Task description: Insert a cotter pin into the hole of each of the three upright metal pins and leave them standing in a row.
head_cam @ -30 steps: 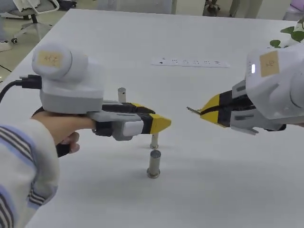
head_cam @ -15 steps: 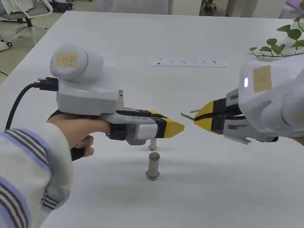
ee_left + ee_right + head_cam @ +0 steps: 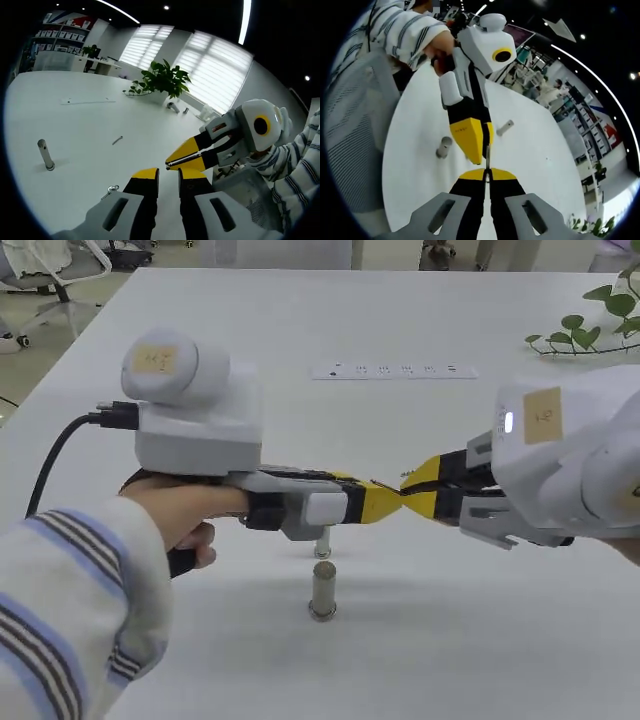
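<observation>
My right gripper [image 3: 412, 490] [image 3: 488, 173] is shut on a thin cotter pin [image 3: 488, 156], which sticks out ahead of its yellow tips. In the head view both grippers meet tip to tip above the table. My left gripper [image 3: 388, 504] [image 3: 170, 175] stands open, and the pin's free end [image 3: 175, 161] lies at the gap between its jaws. One stubby upright metal pin [image 3: 322, 587] stands below the tips, with a second [image 3: 322, 541] just behind it, partly hidden. Another metal pin [image 3: 45, 154] stands upright in the left gripper view.
Two loose cotter pins [image 3: 117, 140] [image 3: 111, 190] lie on the white table [image 3: 480, 620]. A white power strip [image 3: 393, 371] lies further back, and a plant [image 3: 585, 330] sits at the far right. An office chair [image 3: 40, 270] stands beyond the table's left edge.
Both grippers have closed in on each other. The gap between their tips has gone, and the cotter pin's free end now reaches the left gripper's jaws.
</observation>
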